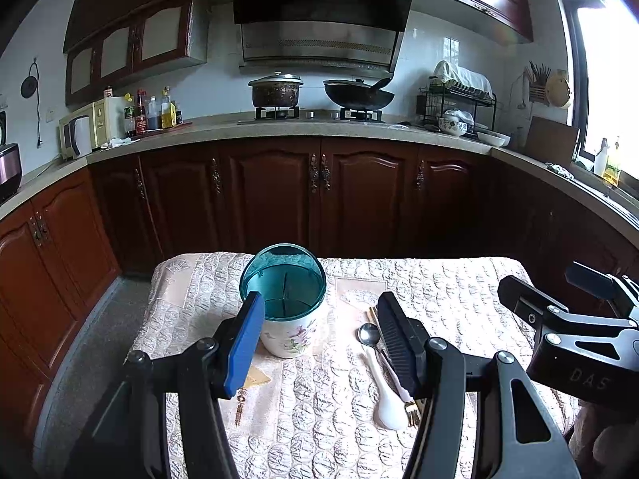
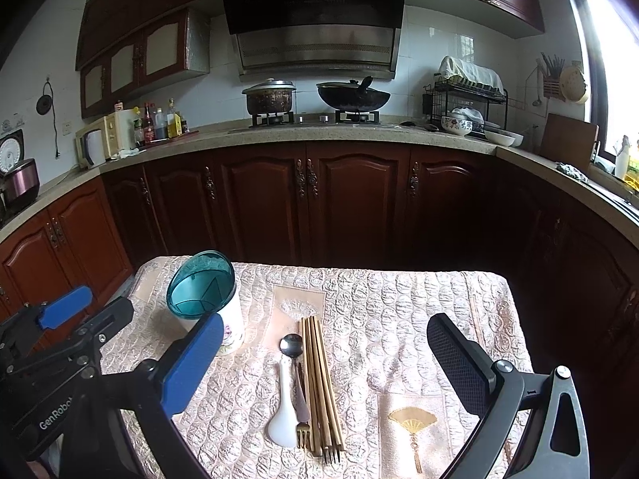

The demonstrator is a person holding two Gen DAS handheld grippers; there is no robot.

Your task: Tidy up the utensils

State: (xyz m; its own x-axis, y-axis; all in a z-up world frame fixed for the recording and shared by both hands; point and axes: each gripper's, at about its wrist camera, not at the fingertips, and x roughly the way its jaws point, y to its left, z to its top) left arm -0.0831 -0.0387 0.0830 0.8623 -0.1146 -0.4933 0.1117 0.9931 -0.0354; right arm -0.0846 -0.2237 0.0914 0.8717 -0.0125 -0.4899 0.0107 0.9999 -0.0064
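Note:
A white floral utensil holder [image 1: 289, 333] with a teal divided top [image 1: 284, 285], its clear lid tipped back, stands on the quilted table [image 1: 439, 299]. To its right lie a metal spoon [image 1: 369, 334], a white ceramic spoon [image 1: 385, 393], a gold fork [image 1: 411, 405] and wooden chopsticks [image 1: 372, 315]. My left gripper [image 1: 321, 343] is open, low over the table, with the holder just beyond its blue finger. In the right wrist view the holder [image 2: 229, 319], chopsticks [image 2: 319, 379], white spoon [image 2: 281, 411] and forks [image 2: 303, 435] lie ahead of my open right gripper [image 2: 325, 365], which holds nothing.
Each gripper shows in the other's view: the right one [image 1: 539, 279] at the right edge, the left one [image 2: 92, 309] at the left. Dark wooden cabinets [image 2: 311, 199] and a counter with a stove, a pot [image 2: 268, 97] and a wok [image 2: 353, 95] stand behind the table.

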